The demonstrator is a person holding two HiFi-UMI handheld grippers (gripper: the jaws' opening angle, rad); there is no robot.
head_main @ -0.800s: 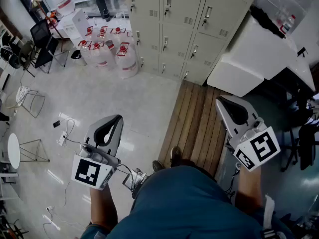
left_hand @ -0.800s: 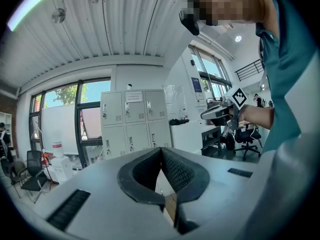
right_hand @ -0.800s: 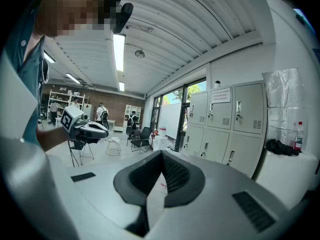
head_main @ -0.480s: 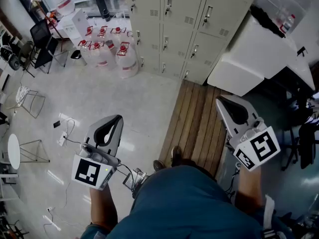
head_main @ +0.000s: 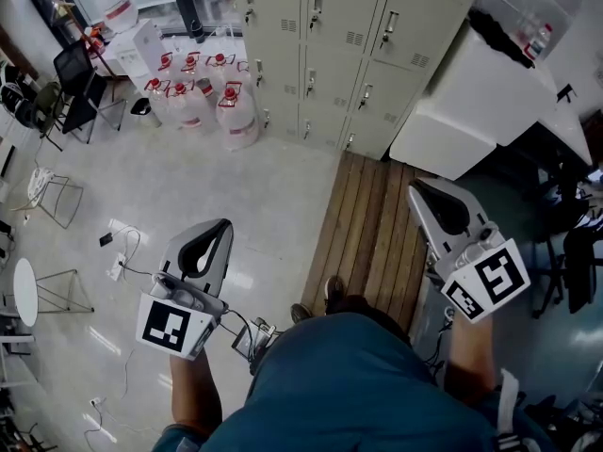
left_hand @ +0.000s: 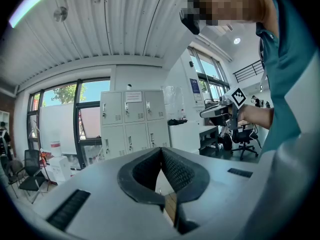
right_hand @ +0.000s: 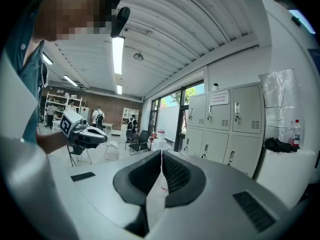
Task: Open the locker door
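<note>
A bank of beige lockers (head_main: 339,36) with small handles stands several steps ahead, all doors closed. It also shows far off in the left gripper view (left_hand: 132,126) and the right gripper view (right_hand: 225,124). My left gripper (head_main: 222,224) is held low over the pale floor, its jaws shut with nothing between them (left_hand: 161,149). My right gripper (head_main: 415,188) hovers over the wooden platform, also shut and empty (right_hand: 161,153). Neither gripper is near a locker door.
Several water jugs (head_main: 203,97) stand left of the lockers. A white cabinet (head_main: 480,111) juts out at the right. A wooden platform (head_main: 367,234) leads to the lockers. Wire-frame chairs (head_main: 57,196) and floor cables (head_main: 122,252) lie at the left.
Only the head view has drifted a touch; both grippers keep their places and stay shut.
</note>
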